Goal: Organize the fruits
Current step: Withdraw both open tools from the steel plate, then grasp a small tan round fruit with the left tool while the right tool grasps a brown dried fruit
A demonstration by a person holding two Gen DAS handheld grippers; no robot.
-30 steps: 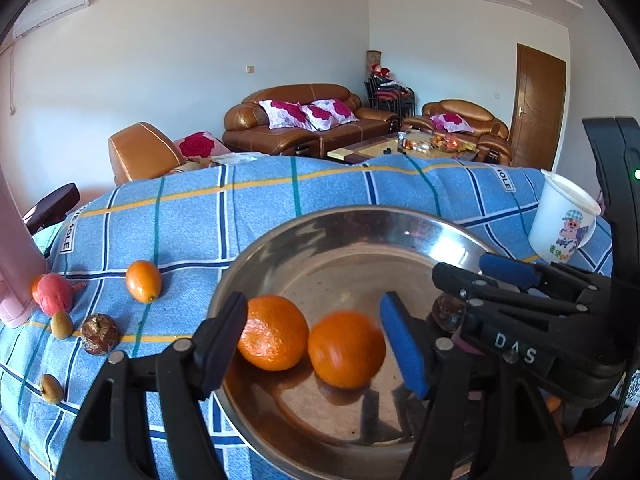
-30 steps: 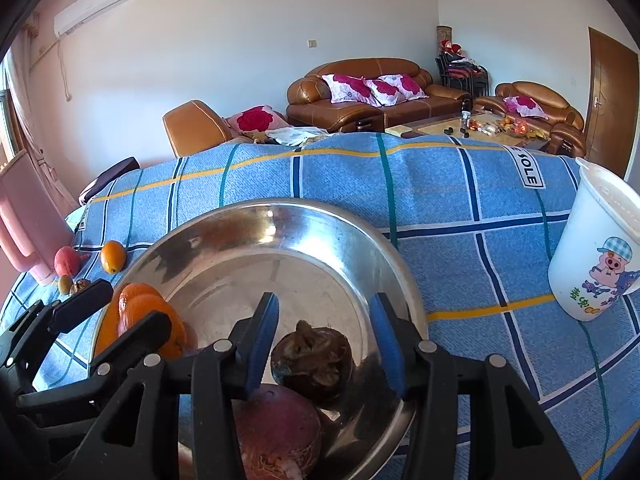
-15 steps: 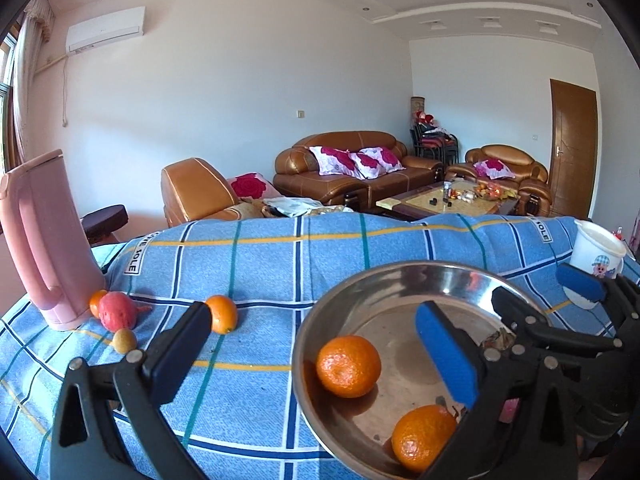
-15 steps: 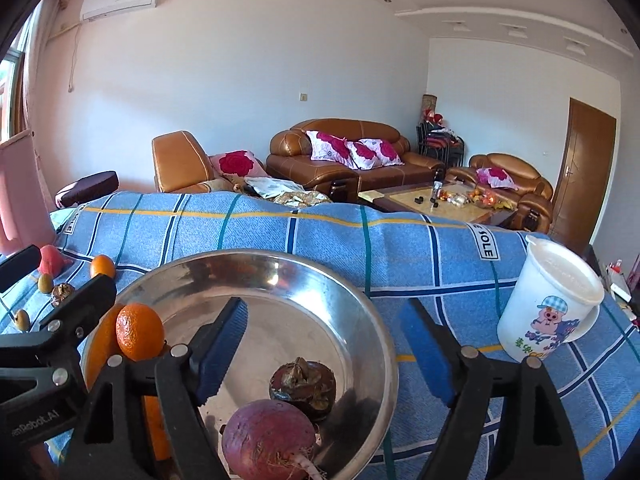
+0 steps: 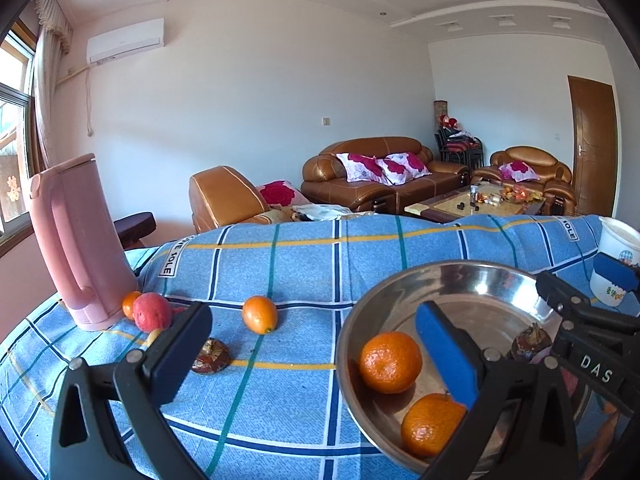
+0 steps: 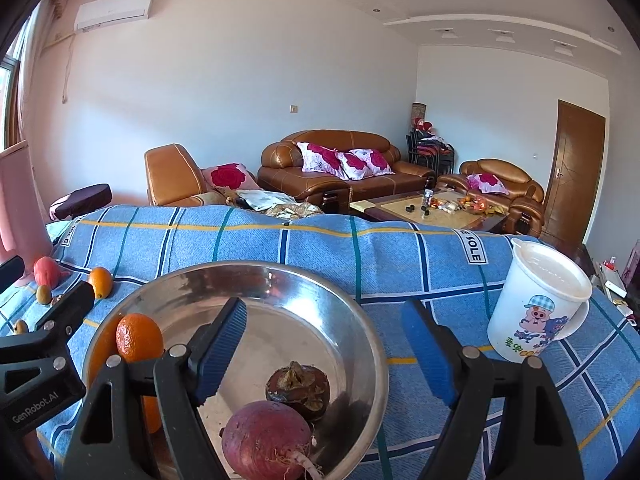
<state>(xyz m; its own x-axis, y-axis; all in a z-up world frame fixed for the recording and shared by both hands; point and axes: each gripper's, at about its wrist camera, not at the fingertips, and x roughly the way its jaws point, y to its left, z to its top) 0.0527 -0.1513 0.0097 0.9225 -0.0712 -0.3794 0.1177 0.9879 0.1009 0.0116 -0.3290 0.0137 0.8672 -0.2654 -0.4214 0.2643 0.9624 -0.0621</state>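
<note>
A steel bowl (image 5: 440,276) (image 6: 260,270) stands on the blue checked cloth. In it lie two oranges (image 5: 390,362) (image 5: 430,426), a dark brown fruit (image 6: 298,386) and a purple-red round fruit (image 6: 266,440). My left gripper (image 5: 316,344) hangs open over the bowl's left rim and touches nothing. My right gripper (image 6: 324,350) is open above the bowl's right half, clear of the brown fruit. Out on the cloth to the left lie a small orange (image 5: 260,314), a red fruit (image 5: 152,312) and a brown fruit (image 5: 210,356).
A tall pink jug (image 5: 76,240) stands at the far left with another orange (image 5: 128,304) at its base. A white lidded cup (image 6: 540,304) stands right of the bowl. Several tiny fruits lie at the cloth's left edge (image 6: 42,294). Sofas and a coffee table fill the room behind.
Both grippers spread their jaws and drew back and up from the bowl. The orange from between the left jaws and the brown fruit from between the right ones now lie loose in it.
</note>
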